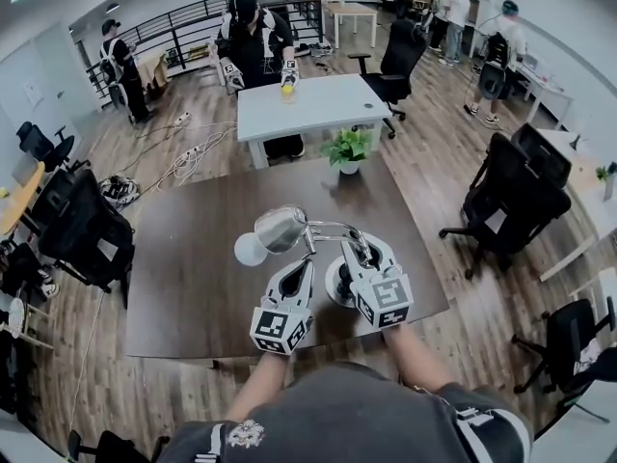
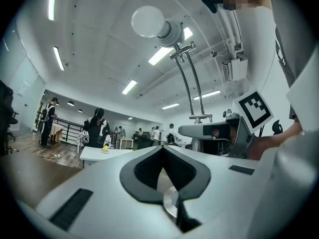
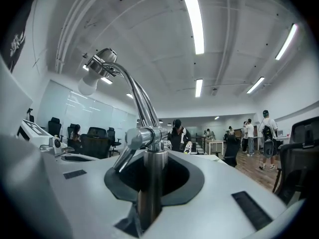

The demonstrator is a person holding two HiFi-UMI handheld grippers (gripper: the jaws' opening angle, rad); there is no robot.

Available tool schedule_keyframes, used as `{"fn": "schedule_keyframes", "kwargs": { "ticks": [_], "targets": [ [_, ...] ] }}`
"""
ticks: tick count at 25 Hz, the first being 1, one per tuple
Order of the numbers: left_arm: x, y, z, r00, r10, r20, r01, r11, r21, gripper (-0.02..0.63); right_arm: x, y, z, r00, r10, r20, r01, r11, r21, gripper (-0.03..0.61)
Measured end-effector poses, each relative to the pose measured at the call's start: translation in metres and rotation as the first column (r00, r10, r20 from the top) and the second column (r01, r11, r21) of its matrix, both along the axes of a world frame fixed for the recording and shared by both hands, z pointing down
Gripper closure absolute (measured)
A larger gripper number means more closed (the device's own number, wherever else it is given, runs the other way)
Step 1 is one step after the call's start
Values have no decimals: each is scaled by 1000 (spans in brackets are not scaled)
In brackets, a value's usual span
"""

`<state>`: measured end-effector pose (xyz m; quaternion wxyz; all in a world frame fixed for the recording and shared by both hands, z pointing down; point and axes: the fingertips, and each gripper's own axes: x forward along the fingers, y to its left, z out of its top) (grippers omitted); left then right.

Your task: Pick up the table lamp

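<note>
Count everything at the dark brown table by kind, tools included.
Chrome table lamp with white bulb: 1
Green potted plant in white pot: 1
White handheld tools: 2, left tool and right tool, both gripping the lamp
Total: 4

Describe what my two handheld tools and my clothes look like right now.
Both the left tool and right tool have white wedge-shaped bodies with dark grey pads, each carrying a cube of black-and-white square markers. You wear a dark grey shirt; no cables show.
</note>
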<state>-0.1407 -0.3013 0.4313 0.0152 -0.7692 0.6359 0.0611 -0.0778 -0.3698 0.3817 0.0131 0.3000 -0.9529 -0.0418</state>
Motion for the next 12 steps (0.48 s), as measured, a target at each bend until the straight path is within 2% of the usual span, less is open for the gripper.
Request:
{"fn": "schedule_keyframes", "kwargs": {
  "ticks": [12],
  "targets": [
    [14,17,3,999,48,-5,-48,999,13,607,9,15,16,1000,25,3,-25,999,-27,500]
  ]
}}
